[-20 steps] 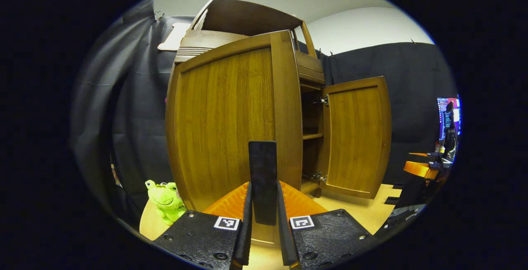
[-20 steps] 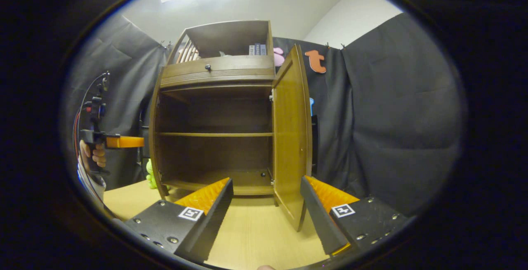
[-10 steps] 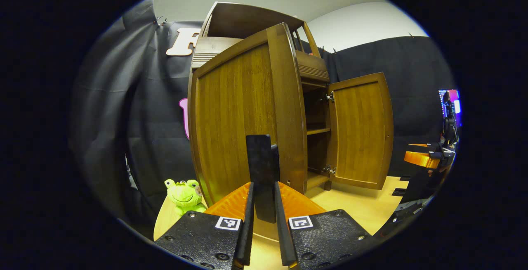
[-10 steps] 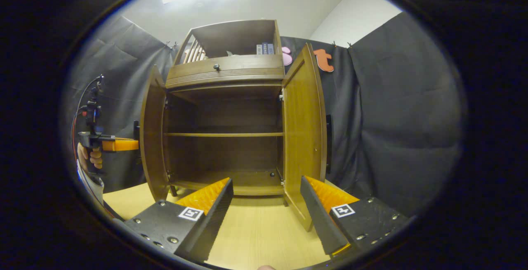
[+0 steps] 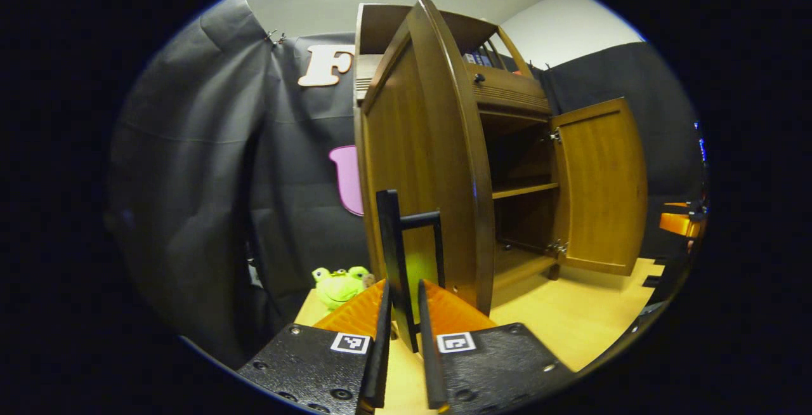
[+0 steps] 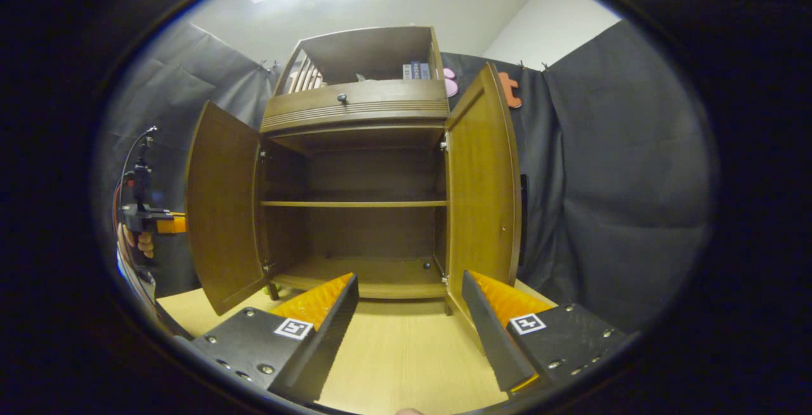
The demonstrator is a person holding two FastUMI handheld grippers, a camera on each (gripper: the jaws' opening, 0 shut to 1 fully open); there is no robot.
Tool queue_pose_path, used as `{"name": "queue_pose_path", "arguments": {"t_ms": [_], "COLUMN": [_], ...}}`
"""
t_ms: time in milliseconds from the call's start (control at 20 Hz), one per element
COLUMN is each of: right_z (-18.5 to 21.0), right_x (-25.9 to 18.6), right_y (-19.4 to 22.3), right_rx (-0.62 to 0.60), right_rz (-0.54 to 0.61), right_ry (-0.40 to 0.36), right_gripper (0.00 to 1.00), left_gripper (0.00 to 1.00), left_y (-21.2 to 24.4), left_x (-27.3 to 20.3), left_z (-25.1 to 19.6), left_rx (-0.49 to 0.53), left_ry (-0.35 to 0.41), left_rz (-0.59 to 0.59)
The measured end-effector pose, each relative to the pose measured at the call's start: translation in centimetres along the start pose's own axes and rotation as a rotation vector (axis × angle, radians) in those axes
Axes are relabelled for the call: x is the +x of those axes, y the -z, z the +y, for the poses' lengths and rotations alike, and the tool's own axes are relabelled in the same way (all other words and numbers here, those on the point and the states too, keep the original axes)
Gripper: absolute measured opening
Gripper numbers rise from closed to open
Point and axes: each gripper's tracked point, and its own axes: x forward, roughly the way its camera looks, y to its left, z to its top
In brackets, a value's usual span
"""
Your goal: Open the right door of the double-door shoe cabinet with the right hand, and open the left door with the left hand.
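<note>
The shoe cabinet (image 6: 355, 205) stands upright on the pale wooden floor (image 6: 406, 358), its long axis vertical, with 2 doors, both swung out toward the cameras. In the right gripper view the left door (image 6: 222, 205) hangs at 9 o'clock of the opening and the right door (image 6: 482, 180) at 3 o'clock, each with its inner face turned to the middle; inside are 1 shelf (image 6: 352, 204) and the bottom board. Above the doors sits 1 drawer with 1 small knob (image 6: 342, 97). The right gripper (image 6: 409, 313) has its jaws spread wide, holding nothing, at 6 o'clock below the opening. In the left gripper view the left gripper (image 5: 401, 332) has its 2 fingers drawn close on either side of the black bar handle (image 5: 396, 256) of the left door, which stands vertical and edge-on; whether both fingers press it I cannot tell. 1 green plush frog (image 5: 339, 285) sits on the floor at 9 o'clock of that door. The other gripper, in a hand (image 6: 136, 243), shows at 9 o'clock in the right gripper view.
</note>
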Motion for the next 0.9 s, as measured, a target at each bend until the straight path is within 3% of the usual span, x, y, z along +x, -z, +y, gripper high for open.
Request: {"name": "queue_pose_path", "arguments": {"t_ms": [100,400,550,700,900], "right_z": [0.1,1.3,1.6,1.6,2.6], "right_x": [0.3,0.8,0.8,1.1,0.6], "right_y": [-0.1,-0.9,-0.9,-1.3,-3.0], "right_rx": [0.009,0.015,0.017,0.02,0.005], "right_rz": [0.0,-0.005,-0.004,-0.005,-0.025], "right_ry": [0.003,0.01,0.007,0.013,-0.002], "right_gripper": [0.97,0.97,0.97,0.97,0.97], "left_gripper": [0.17,0.29,0.54,0.54,0.77], "left_y": [0.3,1.0,0.8,-0.6,-2.2], "left_x": [-0.6,-1.3,-1.7,-2.8,-4.8], "left_z": [1.6,4.5,4.9,5.2,5.7], "left_rx": [-0.042,-0.137,-0.131,-0.141,-0.165], "left_ry": [0.003,-0.009,-0.007,-0.004,-0.046], "left_rz": [0.006,0.01,-0.004,-0.048,-0.06]}}
